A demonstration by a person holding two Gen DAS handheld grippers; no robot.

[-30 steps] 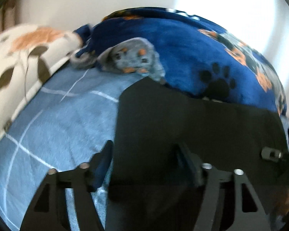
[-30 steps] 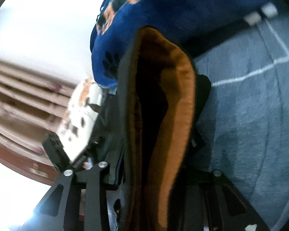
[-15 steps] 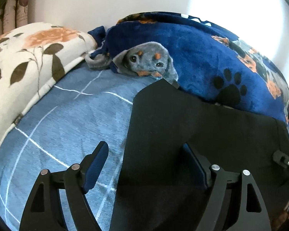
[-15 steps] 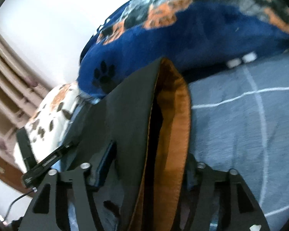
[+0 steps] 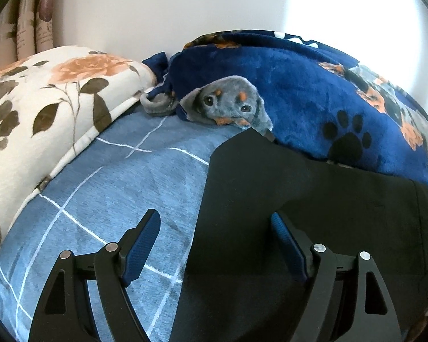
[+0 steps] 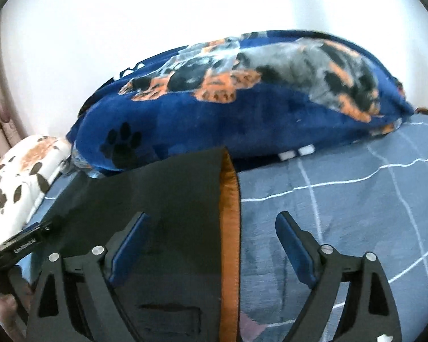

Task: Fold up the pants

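Observation:
Black pants (image 5: 314, 199) lie flat on the blue checked bed cover, their far edge against the blue blanket. In the right wrist view the pants (image 6: 162, 199) show an orange-brown lining (image 6: 229, 213) along their right edge. My left gripper (image 5: 214, 245) is open over the pants' left edge, one finger above the cover, one above the cloth. My right gripper (image 6: 211, 245) is open and straddles the pants' right edge with the lining between its fingers. Neither holds anything.
A blue fleece blanket with dog and paw prints (image 5: 314, 94) is heaped at the back against the white wall. A floral pillow (image 5: 42, 114) lies at the left. The blue checked bed cover (image 5: 114, 185) extends left and, in the right wrist view (image 6: 356, 199), right.
The right gripper has opened and let the pants' edge drop flat; its view has levelled out. The left gripper has opened wider and drawn back a little.

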